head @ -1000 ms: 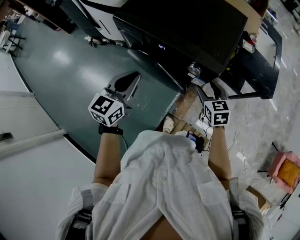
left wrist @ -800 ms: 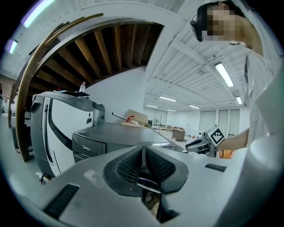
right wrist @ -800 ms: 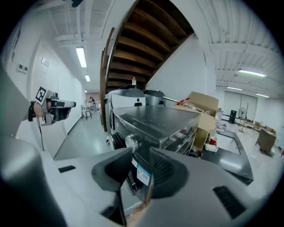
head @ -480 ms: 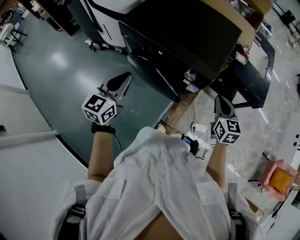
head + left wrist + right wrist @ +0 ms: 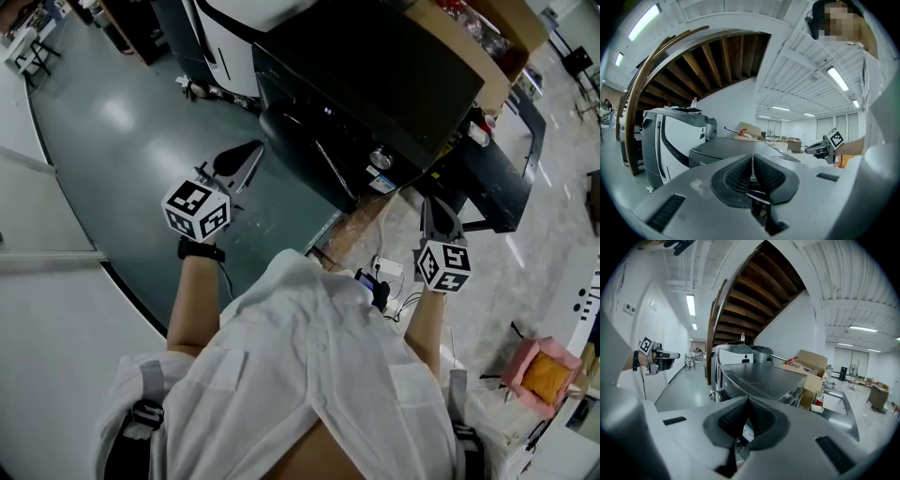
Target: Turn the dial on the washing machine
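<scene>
Right gripper (image 5: 433, 206) farther back; dial (image 5: 380, 157) barely discernible.

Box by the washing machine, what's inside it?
Something red pokes out of the top of the box. The cardboard walls hide whatever lies deeper inside.

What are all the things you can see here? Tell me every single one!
Washing machine: one, black, in front of the person.
Dial: one, silver, on the washing machine's front.
Cardboard box: one, brown, beside the washing machine.
Big machine: one, white and black, on the washing machine's other side.
Cup: one, red, near the cardboard box.
Pink box: one, something orange inside, low on the right.
Floor: grey-green.
Shirt: one, white, on the person.
Left gripper: one, grey, jaws together, empty.
Right gripper: one, grey, jaws together, empty, short of the dial.
</scene>
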`<state>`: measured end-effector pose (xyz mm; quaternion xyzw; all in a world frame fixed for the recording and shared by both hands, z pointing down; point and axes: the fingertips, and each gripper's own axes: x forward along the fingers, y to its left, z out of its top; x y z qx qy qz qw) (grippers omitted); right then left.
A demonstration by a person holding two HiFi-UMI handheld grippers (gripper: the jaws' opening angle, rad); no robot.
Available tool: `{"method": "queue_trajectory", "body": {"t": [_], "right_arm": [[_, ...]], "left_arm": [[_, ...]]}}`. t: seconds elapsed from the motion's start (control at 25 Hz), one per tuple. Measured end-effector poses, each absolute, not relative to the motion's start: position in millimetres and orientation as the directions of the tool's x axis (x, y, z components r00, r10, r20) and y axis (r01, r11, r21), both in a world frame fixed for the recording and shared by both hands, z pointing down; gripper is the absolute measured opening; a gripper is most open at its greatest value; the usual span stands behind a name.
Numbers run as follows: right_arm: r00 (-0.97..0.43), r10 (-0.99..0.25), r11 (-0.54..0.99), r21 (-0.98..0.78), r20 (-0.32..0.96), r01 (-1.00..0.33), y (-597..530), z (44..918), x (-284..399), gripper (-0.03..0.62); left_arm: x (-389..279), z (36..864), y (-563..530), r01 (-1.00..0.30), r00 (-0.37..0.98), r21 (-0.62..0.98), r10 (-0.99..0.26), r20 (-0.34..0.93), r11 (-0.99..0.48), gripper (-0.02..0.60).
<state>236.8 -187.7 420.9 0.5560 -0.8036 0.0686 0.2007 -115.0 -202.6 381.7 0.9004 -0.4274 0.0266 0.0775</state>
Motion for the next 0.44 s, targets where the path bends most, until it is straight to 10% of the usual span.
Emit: {"method": "queue_trajectory", "body": {"t": [0.44], "right_arm": [[-0.320,-0.860,0.394,0.118,0.398,-0.911,-185,416,226,0.000]], "left_arm": [[-121,384,-194,-0.778,0.628,0.126,-0.770,0.114,-0.616,0.017]]}}
